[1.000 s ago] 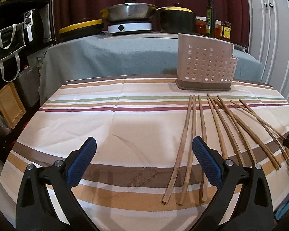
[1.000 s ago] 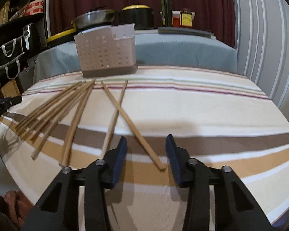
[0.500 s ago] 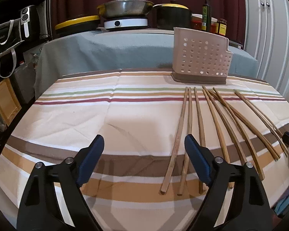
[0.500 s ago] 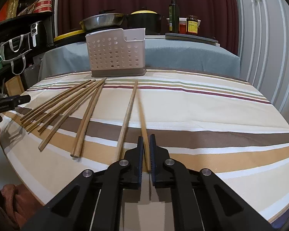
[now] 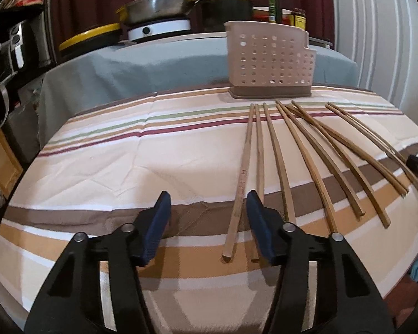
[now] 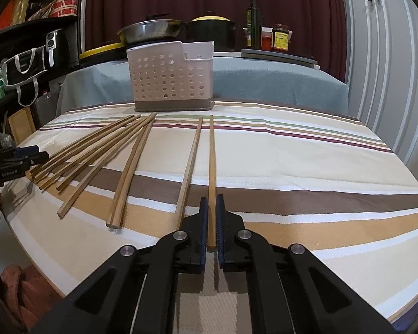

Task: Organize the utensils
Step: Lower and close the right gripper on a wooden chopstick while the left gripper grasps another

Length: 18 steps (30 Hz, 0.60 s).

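Our right gripper [image 6: 212,222] pinches the near end of one chopstick [image 6: 211,164] by the table's front edge; our left gripper [image 5: 209,220] hangs spread around another chopstick [image 5: 241,183]. We judge this the pick-up step: next, lift and carry to the perforated holder [image 6: 171,79] at the far edge. We cannot see inside it.

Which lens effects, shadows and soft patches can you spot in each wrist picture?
Left wrist view: fisheye bends the chopsticks near the right edge, dark vignette fills the corners, and shadows fall on the cloth below the open jaws. Right wrist view: the cupboard lines bow, and the shelf at left is dim.
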Motion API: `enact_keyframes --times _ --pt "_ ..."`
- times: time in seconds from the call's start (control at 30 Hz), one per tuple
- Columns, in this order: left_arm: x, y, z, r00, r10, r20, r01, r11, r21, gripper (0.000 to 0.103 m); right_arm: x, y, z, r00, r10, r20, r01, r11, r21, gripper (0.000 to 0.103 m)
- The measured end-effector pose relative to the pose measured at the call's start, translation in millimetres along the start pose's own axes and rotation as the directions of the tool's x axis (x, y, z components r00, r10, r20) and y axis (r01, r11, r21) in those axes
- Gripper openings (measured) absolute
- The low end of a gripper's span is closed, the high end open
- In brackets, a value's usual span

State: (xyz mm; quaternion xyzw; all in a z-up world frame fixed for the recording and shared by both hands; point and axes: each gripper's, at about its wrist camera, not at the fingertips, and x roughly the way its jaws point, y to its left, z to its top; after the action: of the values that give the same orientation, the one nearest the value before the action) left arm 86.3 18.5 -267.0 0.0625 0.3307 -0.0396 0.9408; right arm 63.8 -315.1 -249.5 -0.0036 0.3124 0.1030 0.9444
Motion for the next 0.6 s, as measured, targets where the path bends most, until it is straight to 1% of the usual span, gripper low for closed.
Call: enact_keyframes --times 0.03,0.1,0.17,0.27,0.37,0.43,0.47,0.5,0.57,0.6 --pt "0 -1 0 1.000 -0.006 0.003 0.005 1.000 0.008 0.049 0 0 0 1.000 0.001 0.002 -0.001 1.000 0.002 0.006" --pt "2 -2 -1 1.000 -0.006 -0.010 0.006 1.000 0.016 0.037 0 0 -1 1.000 0.000 0.005 0.000 1.000 0.003 0.006" --pt "2 -2 -3 1.000 -0.020 -0.019 0.020 1.000 0.007 0.031 0 -1 -2 1.000 0.002 0.009 -0.002 1.000 0.007 0.007" --pt "0 -4 -6 1.000 -0.016 -0.013 0.016 1.000 0.012 0.028 -1 -2 -5 1.000 0.009 0.013 -0.009 1.000 0.016 0.007" --pt "-2 -6 -8 0.999 -0.036 -0.012 0.036 0.999 0.008 0.020 -1 -3 -6 1.000 0.014 0.018 -0.014 1.000 0.021 0.008" --pt "-3 -8 -9 1.000 -0.029 -0.009 0.029 0.999 0.015 0.020 -2 -5 -7 1.000 0.015 0.022 -0.016 0.999 0.035 0.014" --pt "-4 -9 -10 1.000 -0.026 -0.007 0.026 0.999 0.020 0.019 -2 -6 -8 1.000 0.017 0.025 -0.018 0.999 0.045 0.021" --pt "-4 -10 -10 1.000 -0.027 -0.007 0.027 0.999 0.022 0.018 -2 -8 -9 0.999 0.018 0.028 -0.020 0.998 0.053 0.023" --pt "-5 -12 -12 1.000 -0.026 -0.007 0.026 0.999 0.028 0.017 -3 -9 -10 0.999 0.022 0.034 -0.024 0.998 0.060 0.023" --pt "-6 -12 -13 1.000 -0.028 -0.006 0.028 0.999 0.031 0.014 -3 -9 -10 0.999 0.021 0.034 -0.023 0.998 0.059 0.023"
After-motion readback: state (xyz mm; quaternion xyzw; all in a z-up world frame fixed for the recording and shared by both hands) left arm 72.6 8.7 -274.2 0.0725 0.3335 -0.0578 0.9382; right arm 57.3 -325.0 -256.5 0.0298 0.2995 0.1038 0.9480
